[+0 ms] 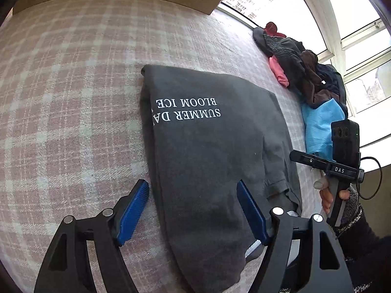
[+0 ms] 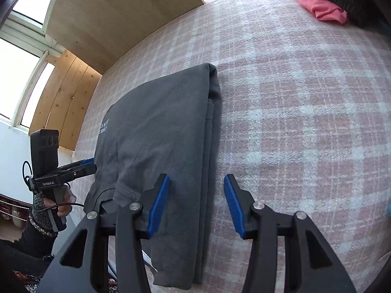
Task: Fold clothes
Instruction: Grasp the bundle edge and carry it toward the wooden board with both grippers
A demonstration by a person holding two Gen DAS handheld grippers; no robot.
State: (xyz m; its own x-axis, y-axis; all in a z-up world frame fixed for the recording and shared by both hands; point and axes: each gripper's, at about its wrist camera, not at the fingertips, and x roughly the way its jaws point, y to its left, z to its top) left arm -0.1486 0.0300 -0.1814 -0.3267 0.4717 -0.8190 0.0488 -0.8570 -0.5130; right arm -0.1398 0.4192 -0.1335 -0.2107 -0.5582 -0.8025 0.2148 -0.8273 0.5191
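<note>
A dark grey T-shirt with white lettering lies folded into a long strip on the pink plaid blanket. My left gripper stands open just above the shirt's near left edge, nothing between its blue pads. In the right wrist view the same T-shirt shows its stacked folded edge on the right side. My right gripper is open, its fingers straddling that edge without clamping it. Each view shows the other gripper held in a hand: the right gripper and the left gripper.
A heap of unfolded clothes, dark, pink and blue, lies along the blanket's far right edge by the window. A pink garment shows at top right. A wooden headboard bounds the far side. The blanket runs right of the shirt.
</note>
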